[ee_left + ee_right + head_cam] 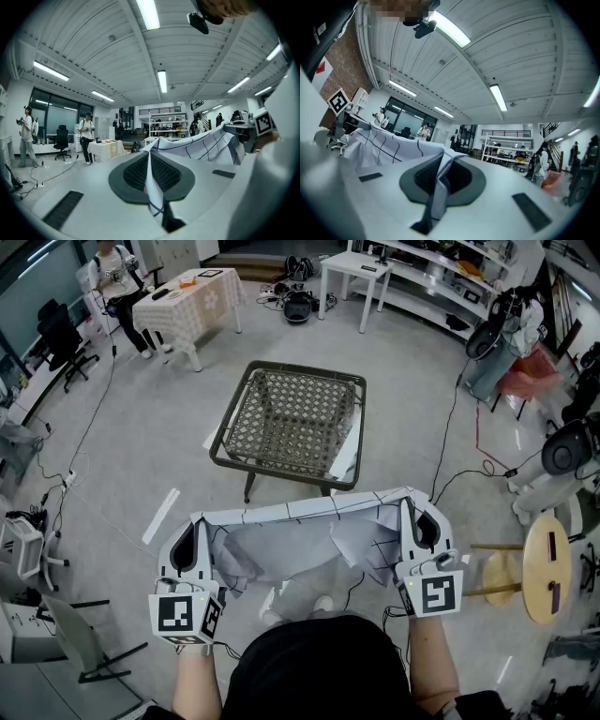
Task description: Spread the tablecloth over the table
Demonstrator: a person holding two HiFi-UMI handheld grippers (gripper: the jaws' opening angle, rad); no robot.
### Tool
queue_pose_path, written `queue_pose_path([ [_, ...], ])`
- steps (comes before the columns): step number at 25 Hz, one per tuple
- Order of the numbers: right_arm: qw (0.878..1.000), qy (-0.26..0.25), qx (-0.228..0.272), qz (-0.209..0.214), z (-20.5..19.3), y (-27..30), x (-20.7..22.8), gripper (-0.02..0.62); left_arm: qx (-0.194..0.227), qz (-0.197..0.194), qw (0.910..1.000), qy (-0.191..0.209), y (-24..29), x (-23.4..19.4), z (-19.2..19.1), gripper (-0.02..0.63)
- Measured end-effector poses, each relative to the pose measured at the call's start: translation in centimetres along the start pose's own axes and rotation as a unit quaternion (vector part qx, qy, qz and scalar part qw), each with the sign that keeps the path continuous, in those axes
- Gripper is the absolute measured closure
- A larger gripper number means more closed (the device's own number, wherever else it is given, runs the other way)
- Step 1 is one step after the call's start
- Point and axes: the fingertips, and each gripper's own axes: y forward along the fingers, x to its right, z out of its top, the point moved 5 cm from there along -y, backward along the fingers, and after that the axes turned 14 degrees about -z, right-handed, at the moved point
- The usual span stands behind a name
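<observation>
Both grippers are clamped shut on the tablecloth (pixel 291 545). The left gripper (pixel 195 532) pinches one top corner and the right gripper (pixel 412 517) the other, and each gripper view shows a thin fold of white, dark-lined fabric squeezed between the pads. The cloth hangs in the air just in front of the person, stretched along its top edge but sagging and bunched in the middle. It is well short of the table (pixel 291 418), which stands bare farther out.

The main risk, as I judge it, is the slack middle. If the cloth is thrown forward without more tension, it may land crumpled or catch on the near rim. Each pinch takes only a narrow fold, so a sharp flick could pull a corner free. Uneven hands would lay it crooked.

Counted: one tablecloth, two grippers, one bare table, one covered table (pixel 192 301) at far left, one wooden stool (pixel 544 568) at right.
</observation>
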Motion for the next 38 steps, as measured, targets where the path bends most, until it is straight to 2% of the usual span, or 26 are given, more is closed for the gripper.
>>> queue_pose_path([
  [6, 1.0, 0.008, -0.016, -0.001, -0.8, -0.1, 0.5, 0.58, 0.002, 0.015, 0.9999, 0.008, -0.1, 0.7, -0.1, 0.589],
  [11, 0.998, 0.031, 0.016, 0.047, -1.1, 0.7, 0.6, 0.58, 0.0, 0.047, 0.9978, 0.047, -0.2, 1.0, 0.8, 0.589],
  [15, 0.994, 0.046, 0.026, 0.096, -0.8, 3.4, -0.6, 0.58, 0.006, 0.101, 0.9945, 0.029, -0.6, -0.4, 1.7, 0.589],
  [20, 0.984, 0.069, 0.042, 0.156, -0.6, 5.7, -4.3, 0.58, 0.01, 0.174, 0.984, 0.037, -3.5, -2.5, 1.5, 0.589],
  [27, 0.97, 0.059, 0.046, 0.23, 0.6, 15.9, -12.0, 0.58, 0.018, 0.26, 0.9652, 0.019, -4.2, -9.4, 2.2, 0.589],
  [29, 0.966, 0.064, 0.046, 0.247, 1.1, 18.6, -15.2, 0.58, 0.023, 0.279, 0.9598, 0.012, -4.7, -12.3, 2.2, 0.589],
  [33, 0.952, 0.066, 0.056, 0.292, 2.2, 23.3, -22.9, 0.58, 0.038, 0.329, 0.9436, -0.01, -6.7, -18.6, 1.4, 0.589],
  [38, 0.936, 0.064, 0.061, 0.342, 3.9, 29.0, -31.0, 0.58, 0.041, 0.368, 0.9287, -0.014, -8.4, -25.3, 1.5, 0.589],
])
